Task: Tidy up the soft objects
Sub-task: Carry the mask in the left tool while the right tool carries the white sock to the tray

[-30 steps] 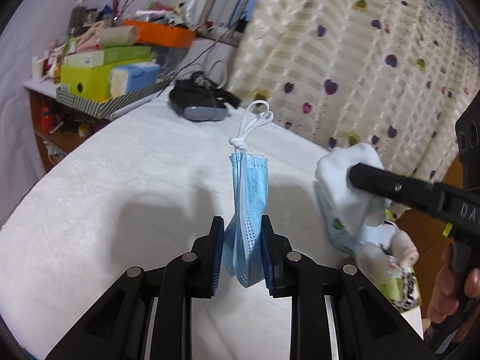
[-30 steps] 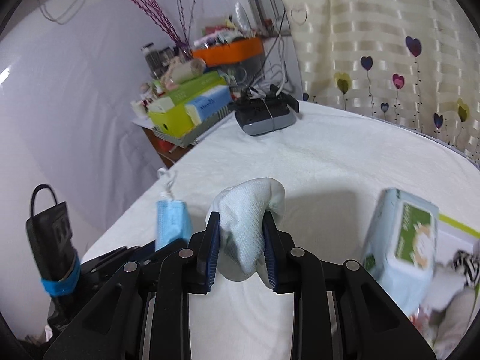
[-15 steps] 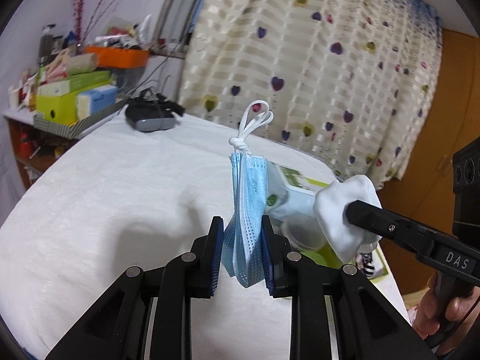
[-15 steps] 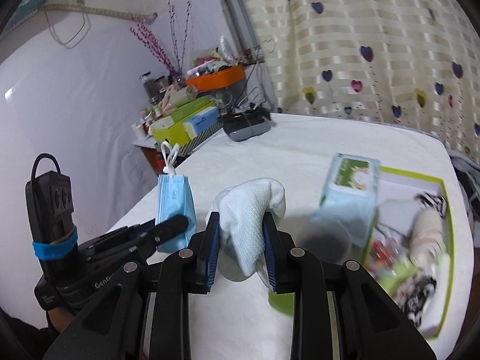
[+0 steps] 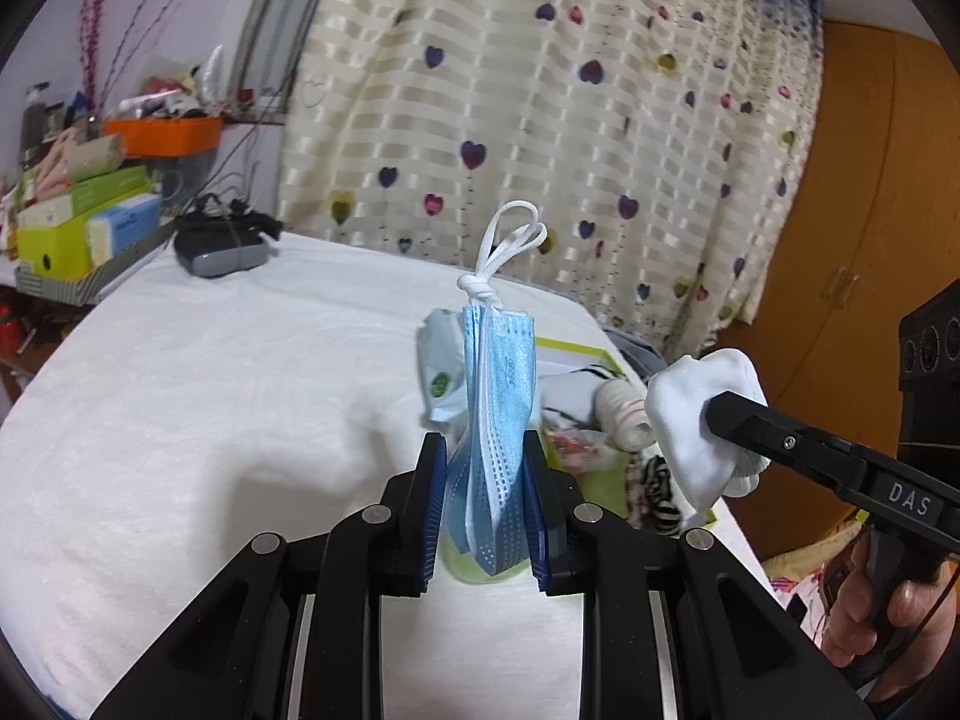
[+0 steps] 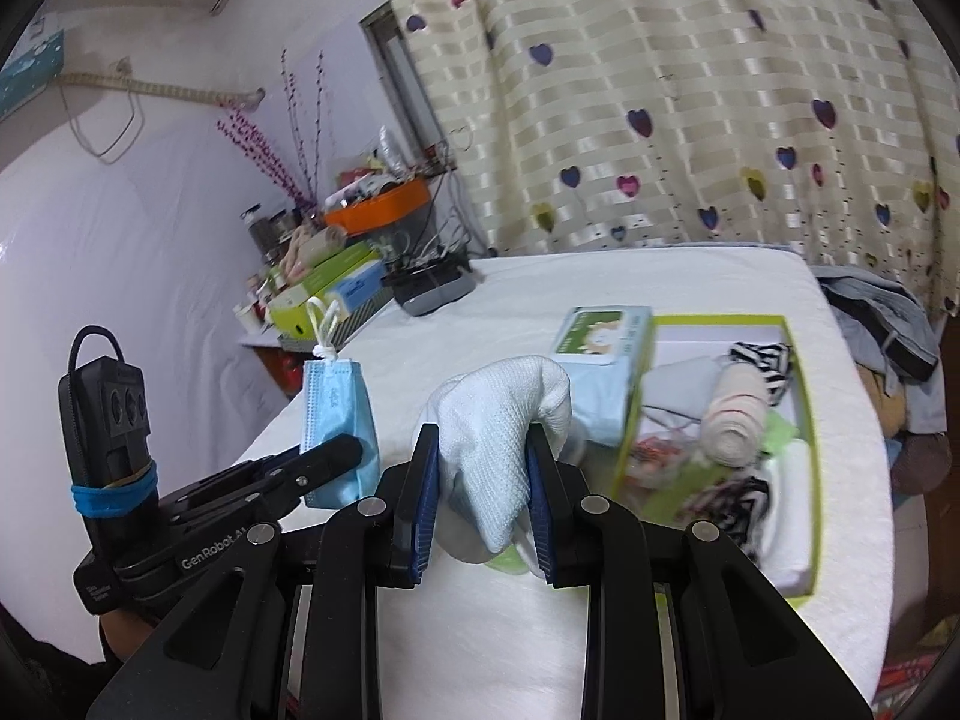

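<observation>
The left gripper (image 5: 485, 501) pinches a folded blue face mask (image 5: 495, 414) upright between its fingers. The right gripper (image 6: 485, 510) clamps a white sock (image 6: 501, 420). Beyond both fingertips lies a green-rimmed box (image 6: 804, 420) holding what look like rolled socks.

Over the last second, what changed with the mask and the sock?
Both tongs swung across the white bed toward the green-rimmed tray, now in view ahead. The left tongs still clamp the folded blue face mask; the right tongs still clamp the white knitted sock. Nothing was released.
</observation>
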Motion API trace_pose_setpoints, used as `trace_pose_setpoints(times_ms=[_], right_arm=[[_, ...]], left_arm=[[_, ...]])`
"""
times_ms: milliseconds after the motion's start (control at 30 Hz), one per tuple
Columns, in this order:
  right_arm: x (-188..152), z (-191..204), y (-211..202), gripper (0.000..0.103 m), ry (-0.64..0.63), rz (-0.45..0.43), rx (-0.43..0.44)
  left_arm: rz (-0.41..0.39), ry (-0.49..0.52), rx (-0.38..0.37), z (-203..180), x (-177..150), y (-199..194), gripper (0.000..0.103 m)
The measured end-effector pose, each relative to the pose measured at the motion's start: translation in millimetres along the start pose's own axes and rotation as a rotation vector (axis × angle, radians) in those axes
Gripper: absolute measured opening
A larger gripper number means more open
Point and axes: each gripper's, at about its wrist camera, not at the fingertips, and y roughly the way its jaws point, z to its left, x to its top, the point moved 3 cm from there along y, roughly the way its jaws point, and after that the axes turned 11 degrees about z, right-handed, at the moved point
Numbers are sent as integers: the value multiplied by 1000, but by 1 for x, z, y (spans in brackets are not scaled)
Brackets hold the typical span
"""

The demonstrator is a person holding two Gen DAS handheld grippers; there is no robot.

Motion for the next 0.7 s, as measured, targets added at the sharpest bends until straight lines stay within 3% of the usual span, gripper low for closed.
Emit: trace_pose_setpoints(times_ms=[700], right_arm=[[-9, -42, -41, 28, 91, -73, -60]], left_arm=[[33, 89, -77, -48, 5, 16, 22]])
